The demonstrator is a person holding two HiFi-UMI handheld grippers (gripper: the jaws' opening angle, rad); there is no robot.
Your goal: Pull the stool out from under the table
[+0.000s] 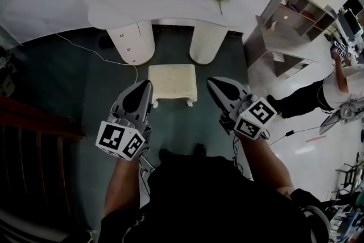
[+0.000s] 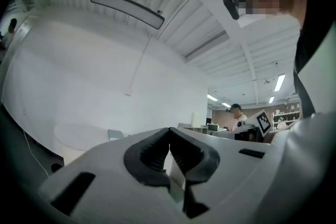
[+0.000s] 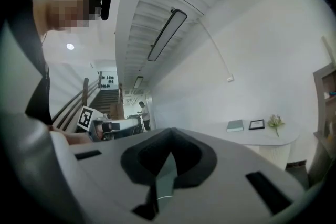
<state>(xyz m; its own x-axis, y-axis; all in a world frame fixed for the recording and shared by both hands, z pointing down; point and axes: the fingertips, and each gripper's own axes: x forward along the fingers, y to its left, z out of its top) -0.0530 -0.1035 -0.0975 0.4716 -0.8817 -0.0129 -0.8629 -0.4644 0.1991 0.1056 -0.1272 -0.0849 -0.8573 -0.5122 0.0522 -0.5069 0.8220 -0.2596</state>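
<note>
While both sets of jaws are pressed together on nothing, the left gripper (image 1: 147, 87) and right gripper (image 1: 215, 86) show at either side of the stool (image 1: 172, 83). It stands just clear of the table (image 1: 114, 3), its far edge near the two pedestals (image 1: 136, 42), with bare dark floor (image 1: 176, 128) towards the person.

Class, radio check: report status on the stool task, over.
Left tool shut, empty; right tool shut, empty. Stool out in front of table, neither tool touching. White cable on floor at its left.
</note>
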